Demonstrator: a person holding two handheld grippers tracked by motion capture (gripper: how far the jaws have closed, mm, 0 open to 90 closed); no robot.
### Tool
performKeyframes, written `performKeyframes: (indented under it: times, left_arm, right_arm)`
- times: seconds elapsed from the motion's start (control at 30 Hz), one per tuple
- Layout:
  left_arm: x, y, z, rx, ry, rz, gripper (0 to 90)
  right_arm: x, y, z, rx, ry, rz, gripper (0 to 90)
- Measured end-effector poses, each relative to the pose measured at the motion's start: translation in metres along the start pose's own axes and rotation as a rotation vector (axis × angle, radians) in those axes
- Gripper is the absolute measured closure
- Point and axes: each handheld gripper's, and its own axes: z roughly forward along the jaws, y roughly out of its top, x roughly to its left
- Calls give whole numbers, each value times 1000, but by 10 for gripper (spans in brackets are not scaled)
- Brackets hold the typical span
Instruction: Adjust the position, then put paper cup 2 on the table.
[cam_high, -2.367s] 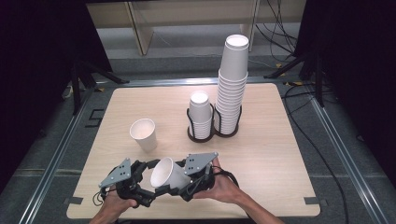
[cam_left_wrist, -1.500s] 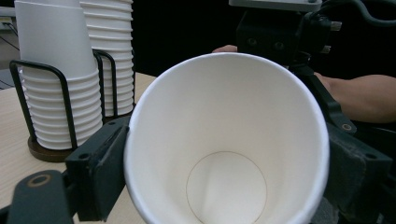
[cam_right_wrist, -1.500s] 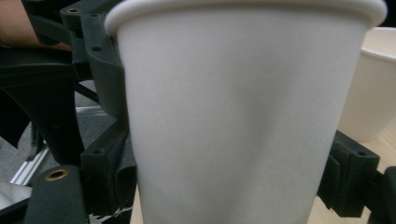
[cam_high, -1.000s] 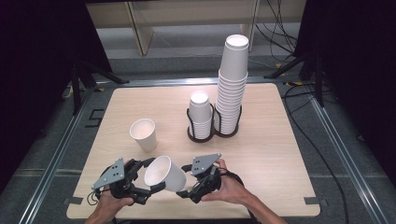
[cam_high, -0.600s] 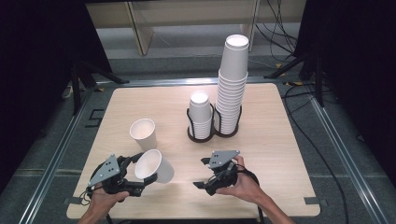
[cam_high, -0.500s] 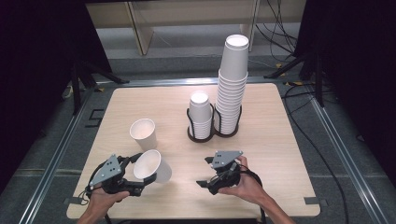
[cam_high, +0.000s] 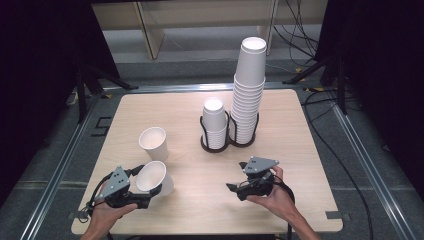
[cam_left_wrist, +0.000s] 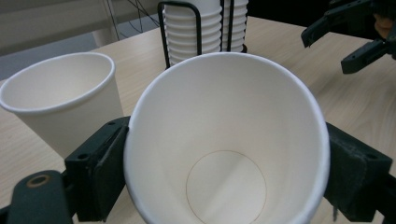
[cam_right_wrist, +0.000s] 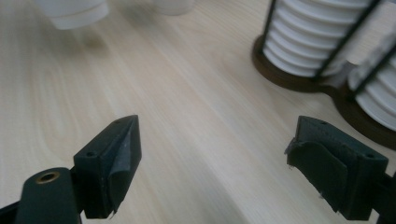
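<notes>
A white paper cup lies tilted over the table's front left, its mouth facing back along my left gripper. In the left gripper view the two black pads press the cup from both sides, so my left gripper is shut on it. A second white cup stands upright just beyond, beside the held one. My right gripper hovers at the front centre-right, open and with nothing in it, its jaws wide over bare wood. It also appears far off as the right gripper.
A black wire holder at mid-table carries a short cup stack and a tall cup stack. Its dark base lies ahead and to the right of my right jaws. The wooden table ends at a metal frame.
My right gripper has left the cup and slid away to the right. My left gripper has kept the cup and drifted slightly left toward the front edge.
</notes>
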Motion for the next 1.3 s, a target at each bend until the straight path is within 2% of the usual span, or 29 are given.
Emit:
performKeyframes:
  times: [0.03,0.07,0.17,0.2,0.27,0.33,0.37,0.43,0.5,0.57,0.63,0.67,0.73,0.83,1.0,1.13,1.2,1.23,1.3]
  left_arm:
    - [0,-1,-1,31,16,-9,133]
    - [0,-3,1,14,11,-14,133]
    - [2,-5,0,47,33,-23,132]
    - [3,-6,1,33,26,-28,131]
    - [4,-6,-1,55,44,-35,130]
    - [4,-8,-1,47,49,-44,130]
    - [5,-9,-1,40,50,-48,129]
    - [4,-10,-5,68,75,-44,129]
    - [7,-13,-6,55,76,-35,129]
    - [9,-17,-11,72,95,-49,128]
    - [12,-18,-13,65,113,-60,127]
    - [14,-18,-15,66,135,-65,127]
    - [17,-18,-15,62,149,-51,127]
    - [20,-20,-15,70,168,-58,126]
    - [26,-23,-14,80,225,-55,124]
    - [36,-26,-13,95,268,-82,123]
    - [42,-28,-12,82,284,-104,123]
    - [44,-28,-13,103,290,-103,123]
    - [48,-30,-12,93,299,-117,122]
  right_arm:
    - [-1,-1,-2,1,-2,10,166]
    - [-3,-4,-5,-1,-14,24,169]
    - [-7,-9,-11,-10,-37,41,168]
    - [-8,-9,-13,-11,-41,47,168]
    - [-9,-11,-15,-12,-57,53,168]
    - [-9,-12,-17,-12,-63,54,168]
    - [-10,-12,-17,-17,-70,31,168]
    - [-9,-13,-18,-9,-68,38,170]
    - [-8,-13,-17,0,-64,48,172]
    - [-9,-13,-17,1,-67,49,172]
    - [-10,-14,-17,3,-71,42,172]
    - [-10,-14,-17,3,-67,50,172]
    - [-10,-14,-17,8,-65,51,172]
    - [-10,-14,-16,8,-67,47,173]
    - [-9,-14,-15,9,-61,35,173]
    - [-8,-14,-14,8,-38,42,174]
    - [-7,-14,-14,12,-50,38,174]
    - [-7,-13,-14,11,-51,34,174]
    - [-7,-13,-14,11,-50,32,174]
